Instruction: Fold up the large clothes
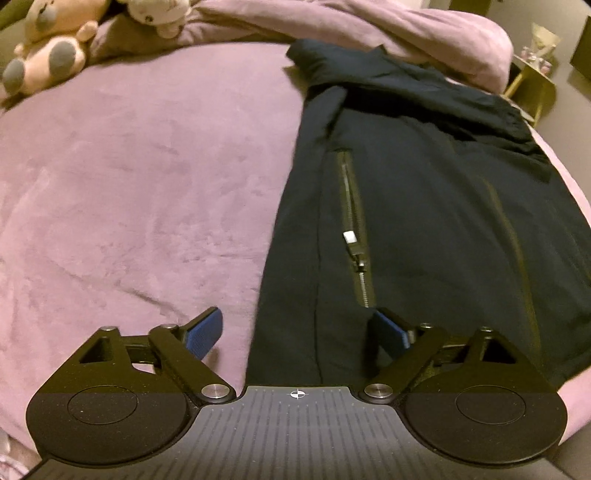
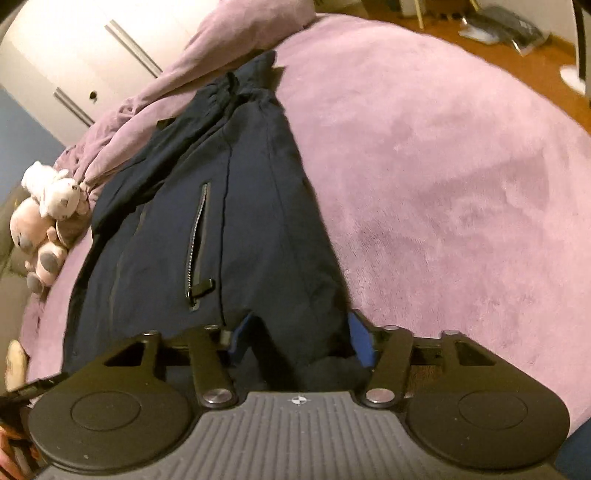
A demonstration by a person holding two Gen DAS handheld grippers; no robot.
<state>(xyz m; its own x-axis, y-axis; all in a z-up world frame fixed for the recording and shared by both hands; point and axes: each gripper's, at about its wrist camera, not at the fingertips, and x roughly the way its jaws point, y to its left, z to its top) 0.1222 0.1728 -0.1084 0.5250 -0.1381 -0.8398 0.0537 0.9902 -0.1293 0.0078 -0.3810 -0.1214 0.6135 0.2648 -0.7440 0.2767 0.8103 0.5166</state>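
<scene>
A dark navy jacket (image 1: 424, 206) lies flat on a pink plush bed cover (image 1: 140, 184), sleeves folded in, a pocket zipper (image 1: 352, 229) showing. My left gripper (image 1: 299, 332) is open over the jacket's near left hem corner, its left blue pad (image 1: 207, 328) over the cover and its right pad (image 1: 389, 328) over the cloth. In the right wrist view the jacket (image 2: 207, 206) runs away from me. My right gripper (image 2: 299, 336) is open with the jacket's near right hem edge between its blue pads (image 2: 360, 339).
Plush toys (image 1: 55, 48) sit at the head of the bed, also in the right wrist view (image 2: 44, 221). A bunched pink duvet (image 1: 369, 26) lies beyond the jacket. A wardrobe (image 2: 74, 48) and wooden floor (image 2: 498, 48) lie past the bed.
</scene>
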